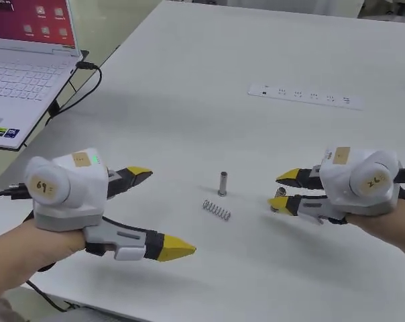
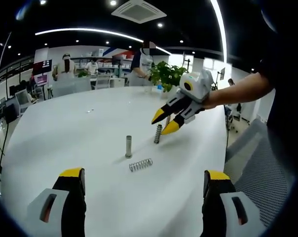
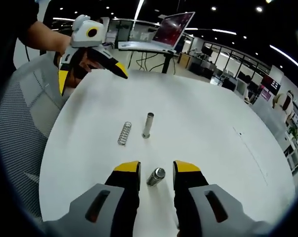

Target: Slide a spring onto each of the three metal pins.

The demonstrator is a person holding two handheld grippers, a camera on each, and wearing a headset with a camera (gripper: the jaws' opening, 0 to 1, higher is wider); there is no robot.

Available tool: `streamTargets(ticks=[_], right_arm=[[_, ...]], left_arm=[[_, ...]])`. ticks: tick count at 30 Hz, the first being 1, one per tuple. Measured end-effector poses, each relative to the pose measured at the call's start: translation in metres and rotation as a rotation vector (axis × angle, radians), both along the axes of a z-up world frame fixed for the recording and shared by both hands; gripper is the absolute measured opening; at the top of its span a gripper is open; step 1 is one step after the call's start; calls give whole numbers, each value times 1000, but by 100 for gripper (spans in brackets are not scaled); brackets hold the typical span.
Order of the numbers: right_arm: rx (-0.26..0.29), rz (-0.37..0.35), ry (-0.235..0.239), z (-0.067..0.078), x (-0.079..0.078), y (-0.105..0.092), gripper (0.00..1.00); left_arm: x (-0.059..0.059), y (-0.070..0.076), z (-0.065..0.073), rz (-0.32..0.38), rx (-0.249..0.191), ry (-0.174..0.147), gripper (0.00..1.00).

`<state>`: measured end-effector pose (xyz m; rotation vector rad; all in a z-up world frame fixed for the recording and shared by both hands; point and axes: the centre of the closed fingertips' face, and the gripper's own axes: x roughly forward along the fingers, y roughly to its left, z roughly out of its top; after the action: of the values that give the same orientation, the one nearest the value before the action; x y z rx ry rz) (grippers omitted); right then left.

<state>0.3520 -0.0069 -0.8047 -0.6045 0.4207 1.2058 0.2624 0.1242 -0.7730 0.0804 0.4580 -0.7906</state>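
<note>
My fingers (image 2: 72, 191) are spread wide with nothing between them. The bare pin (image 2: 129, 146) stands upright on the white desk (image 2: 60, 128). A loose spring (image 2: 141, 164) lies flat just beside it, on my side. Beyond the bare pin, the right gripper (image 2: 164, 124) straddles a spring-wrapped pin (image 2: 158, 134) with its tips.
</note>
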Motion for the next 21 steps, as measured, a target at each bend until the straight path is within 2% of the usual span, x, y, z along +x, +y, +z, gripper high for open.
streamTargets(ticks=[4,17,21], right_arm=[[10,-20,-2,4,-1,-3,30],[107,-104,63,27,-17,-12,34],[120,-114,71,31,-20,-16,34]], left_arm=[[1,0,0,1,-3,-1,98],[4,-4,1,-1,-10,0,98],[5,-4,2,-2,-11,-1,98]])
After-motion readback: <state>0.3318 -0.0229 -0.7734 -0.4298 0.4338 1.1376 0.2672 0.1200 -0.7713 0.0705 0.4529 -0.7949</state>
